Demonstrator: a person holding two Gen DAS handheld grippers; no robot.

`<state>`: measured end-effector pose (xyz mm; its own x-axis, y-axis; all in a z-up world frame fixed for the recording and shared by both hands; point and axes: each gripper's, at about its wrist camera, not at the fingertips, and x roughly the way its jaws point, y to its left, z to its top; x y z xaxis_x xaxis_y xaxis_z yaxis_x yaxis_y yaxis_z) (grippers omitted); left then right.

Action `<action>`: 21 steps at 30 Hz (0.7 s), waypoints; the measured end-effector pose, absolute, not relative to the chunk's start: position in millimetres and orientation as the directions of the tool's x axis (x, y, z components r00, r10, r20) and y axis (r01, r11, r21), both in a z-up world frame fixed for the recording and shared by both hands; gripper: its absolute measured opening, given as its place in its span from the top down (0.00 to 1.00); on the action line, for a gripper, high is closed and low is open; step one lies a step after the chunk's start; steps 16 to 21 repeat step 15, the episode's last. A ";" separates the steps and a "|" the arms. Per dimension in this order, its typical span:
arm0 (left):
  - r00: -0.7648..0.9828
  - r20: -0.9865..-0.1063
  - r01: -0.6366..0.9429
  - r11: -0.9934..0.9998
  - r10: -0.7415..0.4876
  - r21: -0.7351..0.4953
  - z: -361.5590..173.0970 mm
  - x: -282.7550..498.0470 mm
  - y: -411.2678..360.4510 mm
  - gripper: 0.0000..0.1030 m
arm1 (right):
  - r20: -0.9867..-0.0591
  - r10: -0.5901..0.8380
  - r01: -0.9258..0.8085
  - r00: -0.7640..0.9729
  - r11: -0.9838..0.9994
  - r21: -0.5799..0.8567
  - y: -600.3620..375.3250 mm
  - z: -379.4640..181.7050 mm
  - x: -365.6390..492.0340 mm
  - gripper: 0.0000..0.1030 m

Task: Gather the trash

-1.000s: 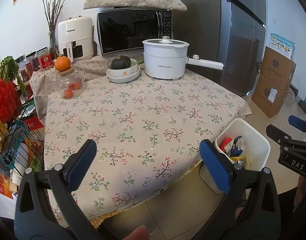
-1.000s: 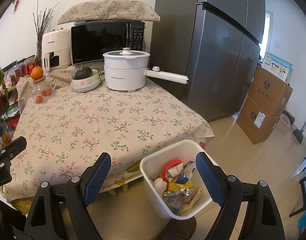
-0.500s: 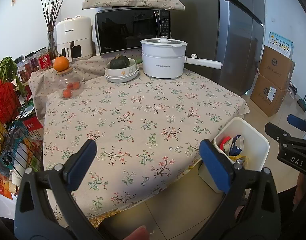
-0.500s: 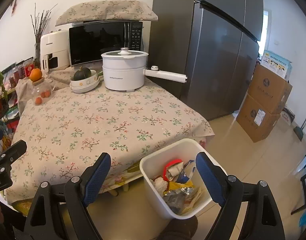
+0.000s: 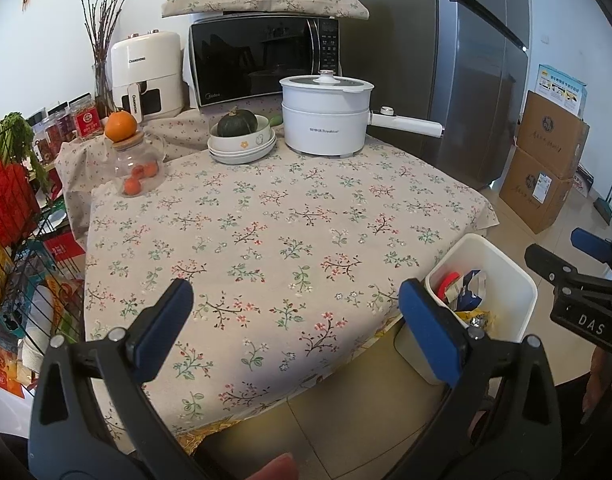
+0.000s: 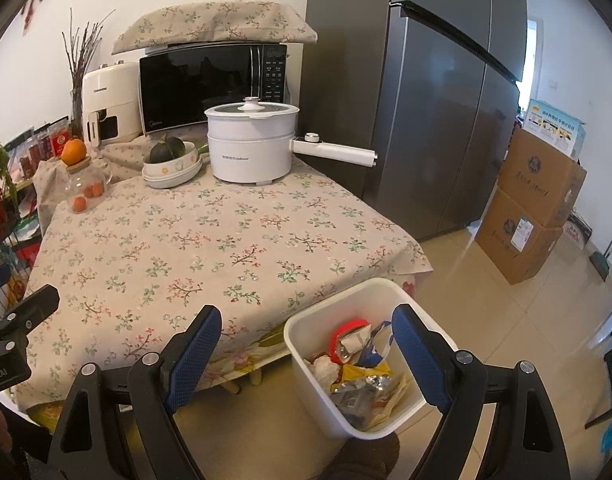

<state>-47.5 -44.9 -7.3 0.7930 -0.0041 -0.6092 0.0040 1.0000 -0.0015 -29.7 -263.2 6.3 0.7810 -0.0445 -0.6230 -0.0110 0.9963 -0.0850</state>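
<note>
A white bin (image 6: 306, 338) stands on the floor by the table's near right corner, holding crumpled wrappers and trash (image 6: 357, 364); it also shows in the left wrist view (image 5: 523, 304). My left gripper (image 5: 296, 320) is open and empty, held over the near edge of the floral tablecloth (image 5: 266, 232). My right gripper (image 6: 306, 350) is open and empty, just above and in front of the bin. No loose trash shows on the cloth.
At the table's back stand a white electric pot (image 5: 325, 120) with a long handle, a bowl with a squash (image 5: 242, 136), a glass jar topped by an orange (image 5: 136, 164), a microwave (image 5: 262, 60). Fridge (image 6: 425, 100) and cardboard boxes (image 6: 529, 208) right; wire rack (image 5: 14, 240) left.
Both grippers have drifted back slightly from the table; the view shifted a little. Both stay open and empty.
</note>
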 end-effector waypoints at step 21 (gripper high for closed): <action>0.746 -0.662 0.040 0.997 -0.075 -0.069 -6.3 -41.1 -40.8 0.01 | -0.627 -0.032 -0.027 0.779 0.996 -0.084 -253.8 8.8 -20.2 0.13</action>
